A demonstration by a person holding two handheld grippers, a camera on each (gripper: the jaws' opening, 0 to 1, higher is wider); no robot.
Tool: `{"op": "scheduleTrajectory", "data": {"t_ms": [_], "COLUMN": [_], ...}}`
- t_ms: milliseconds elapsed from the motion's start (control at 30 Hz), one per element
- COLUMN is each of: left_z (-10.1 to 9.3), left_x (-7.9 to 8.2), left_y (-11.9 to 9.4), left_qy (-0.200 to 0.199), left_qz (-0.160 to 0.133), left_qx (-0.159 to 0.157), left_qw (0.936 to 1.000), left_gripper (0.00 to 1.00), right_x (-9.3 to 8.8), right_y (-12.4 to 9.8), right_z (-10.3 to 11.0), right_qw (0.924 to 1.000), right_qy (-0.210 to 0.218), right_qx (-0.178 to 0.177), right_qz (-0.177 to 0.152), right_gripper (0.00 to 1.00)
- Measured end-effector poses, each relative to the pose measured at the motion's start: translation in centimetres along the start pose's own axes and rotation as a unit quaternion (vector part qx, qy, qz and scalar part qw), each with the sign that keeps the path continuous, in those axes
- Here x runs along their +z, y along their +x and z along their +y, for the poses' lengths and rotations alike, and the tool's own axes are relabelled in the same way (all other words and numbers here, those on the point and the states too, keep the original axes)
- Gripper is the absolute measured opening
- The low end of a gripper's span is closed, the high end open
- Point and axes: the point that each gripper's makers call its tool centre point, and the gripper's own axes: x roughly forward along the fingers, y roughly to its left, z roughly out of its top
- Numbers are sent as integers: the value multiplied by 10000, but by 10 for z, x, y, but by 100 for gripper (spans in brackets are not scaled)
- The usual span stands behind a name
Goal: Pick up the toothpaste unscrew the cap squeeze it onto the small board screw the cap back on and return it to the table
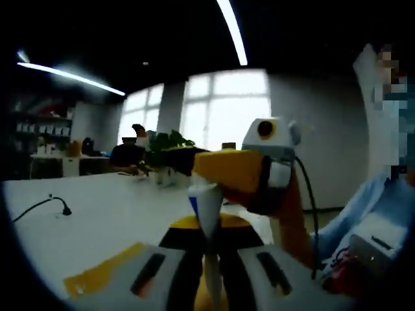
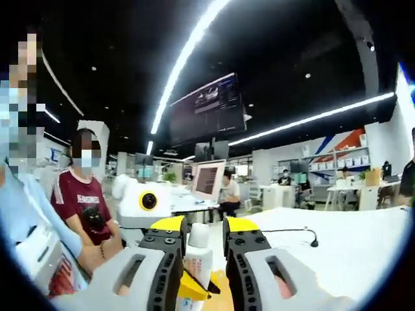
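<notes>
Here, the left hand-held gripper [image 1: 209,259] clamped the toothpaste tube [image 1: 207,214] upright while the right hand-held gripper [image 2: 198,249] closed around its cap [image 2: 198,234] to unscrew it above the counter [image 1: 97,220].

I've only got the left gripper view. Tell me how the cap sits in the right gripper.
Observer: In the right gripper view, the tube's white cap stands between the right gripper's yellow-tipped jaws. I can't tell whether they pinch it.
Operator: Report who's beside it.
Observer: A person in a red shirt sits to the left.
Operator: Say what's behind the cap.
Observer: A monitor, far back.
</notes>
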Motion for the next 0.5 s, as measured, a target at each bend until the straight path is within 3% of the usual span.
{"op": "scheduleTrajectory", "data": {"t_ms": [100,200,300,500], "left_z": [-12,-19,-17,-15], "left_x": [0,-1,-3,-12], "left_y": [1,3,7,8], "left_qy": [-47,-244,-398,-701], "left_qz": [31,30,-34,-17], "left_qx": [-400,-706,-786,-1002], "left_qw": [9992,9972,9961,9925], "left_gripper": [5,5,5,7], "right_x": [-1,-1,-2,-15], "right_y": [-3,-7,-8,-6], "right_z": [17,16,14,2], "right_qw": [9957,9930,9929,9826], "right_qy": [371,484,503,1609], "right_qx": [851,1069,1074,911], "right_qz": [49,116,97,190], "right_gripper": [11,11,11,10]}}
